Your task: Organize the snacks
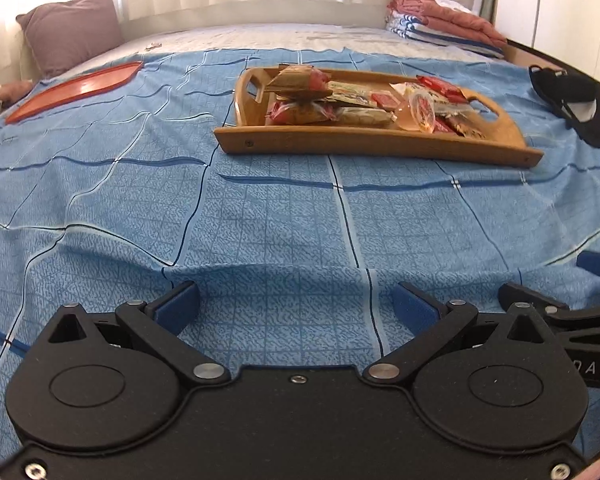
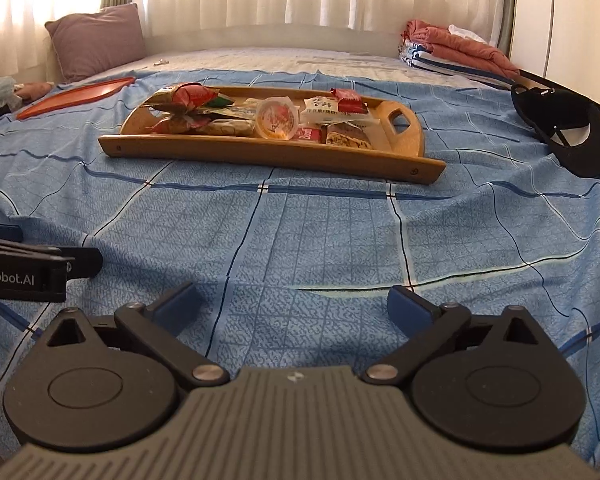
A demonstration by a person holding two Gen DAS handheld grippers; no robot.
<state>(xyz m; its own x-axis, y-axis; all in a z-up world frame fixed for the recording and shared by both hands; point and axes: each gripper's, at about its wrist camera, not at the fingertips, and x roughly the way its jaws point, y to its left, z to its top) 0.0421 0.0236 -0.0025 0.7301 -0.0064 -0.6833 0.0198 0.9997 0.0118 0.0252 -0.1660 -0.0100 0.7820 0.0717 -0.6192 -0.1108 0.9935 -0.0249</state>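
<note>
A wooden tray [image 1: 372, 141] with handle cut-outs sits on the blue checked bedsheet, also in the right wrist view [image 2: 260, 154]. It holds a heap of snacks [image 1: 364, 100]: red and brown wrapped packets, bars and a round jelly cup [image 2: 277, 119]. An empty red tray [image 1: 76, 90] lies far left on the bed, also in the right wrist view [image 2: 76, 94]. My left gripper [image 1: 296, 300] is open and empty, low over the sheet, well short of the wooden tray. My right gripper [image 2: 294, 300] is open and empty too, beside the left one.
A black cap [image 1: 576, 108] lies right of the wooden tray, also in the right wrist view [image 2: 564, 128]. A purple pillow [image 1: 72, 32] leans at the back left. Folded pink and striped blankets [image 1: 444, 20] sit at the back right. Curtains hang behind the bed.
</note>
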